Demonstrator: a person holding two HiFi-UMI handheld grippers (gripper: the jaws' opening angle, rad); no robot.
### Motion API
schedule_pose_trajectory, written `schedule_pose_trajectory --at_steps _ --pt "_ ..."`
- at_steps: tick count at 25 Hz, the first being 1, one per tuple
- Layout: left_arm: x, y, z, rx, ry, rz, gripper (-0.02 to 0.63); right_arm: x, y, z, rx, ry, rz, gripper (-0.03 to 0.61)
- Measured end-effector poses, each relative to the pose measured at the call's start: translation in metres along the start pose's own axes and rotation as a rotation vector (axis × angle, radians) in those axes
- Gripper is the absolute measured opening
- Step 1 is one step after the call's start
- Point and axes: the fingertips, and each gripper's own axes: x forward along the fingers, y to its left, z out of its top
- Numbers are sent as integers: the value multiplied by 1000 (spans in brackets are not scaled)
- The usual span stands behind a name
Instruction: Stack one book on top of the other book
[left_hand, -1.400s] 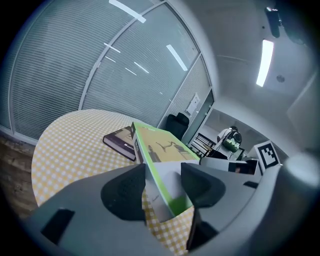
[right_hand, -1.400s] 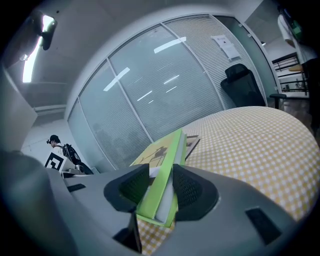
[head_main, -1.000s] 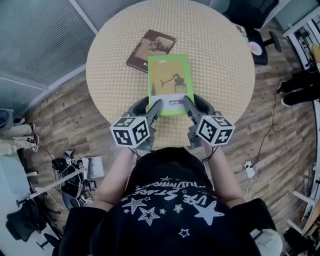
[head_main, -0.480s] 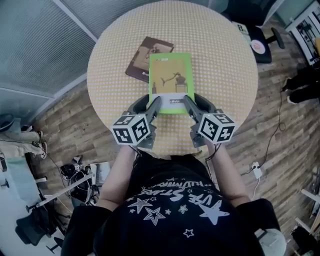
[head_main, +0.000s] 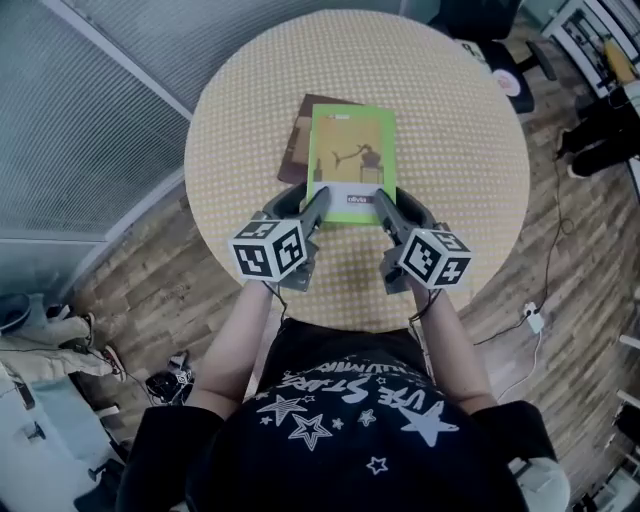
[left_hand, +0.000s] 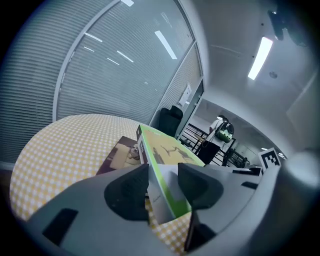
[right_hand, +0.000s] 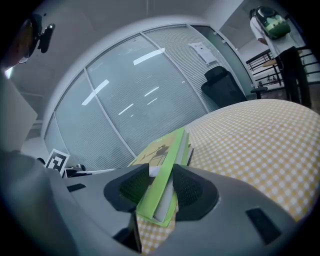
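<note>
On the round checked table (head_main: 450, 120) a brown book (head_main: 298, 140) lies flat, and only its left strip shows. A green book (head_main: 352, 150) hovers over it, covering most of it. My left gripper (head_main: 318, 202) clamps the green book's near left corner; its jaws are closing with the book between the pads. My right gripper (head_main: 386, 202) is shut on the near right corner. In the left gripper view the green book (left_hand: 167, 155) stands tilted between the pads, with the brown book (left_hand: 120, 157) lying beyond and to its left. In the right gripper view the green book (right_hand: 160, 150) is pinched edge-on.
A dark chair (head_main: 505, 85) stands past the table's far right edge. A cable and plug block (head_main: 530, 320) lie on the wooden floor at right. Glass walls with blinds (head_main: 90, 110) curve round the left. A person (right_hand: 277, 40) stands far off.
Both grippers have carried the green book away from me across the table. It lay beside the brown book's near right corner; now it covers most of that book.
</note>
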Motion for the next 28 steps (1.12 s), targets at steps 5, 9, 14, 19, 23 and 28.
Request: schedule_pose_trajectory --at_steps 5,9,14,19,23,28 --pt "10 55 30 36 41 -42 187 55 19 0 28 -24 -54 156" --pt "22 80 41 48 60 -70 187 79 22 0 53 -51 -100 156" --pt "40 95 43 73 89 -110 187 95 15 -4 77 -69 -144 156" --pt "56 110 39 85 125 -145 187 110 6 -12 88 -59 -185 156" --pt "65 117 31 86 156 -157 187 115 0 -19 84 -58 -203 156" --pt "75 122 25 102 178 -162 187 122 -10 -26 75 -47 -215 156"
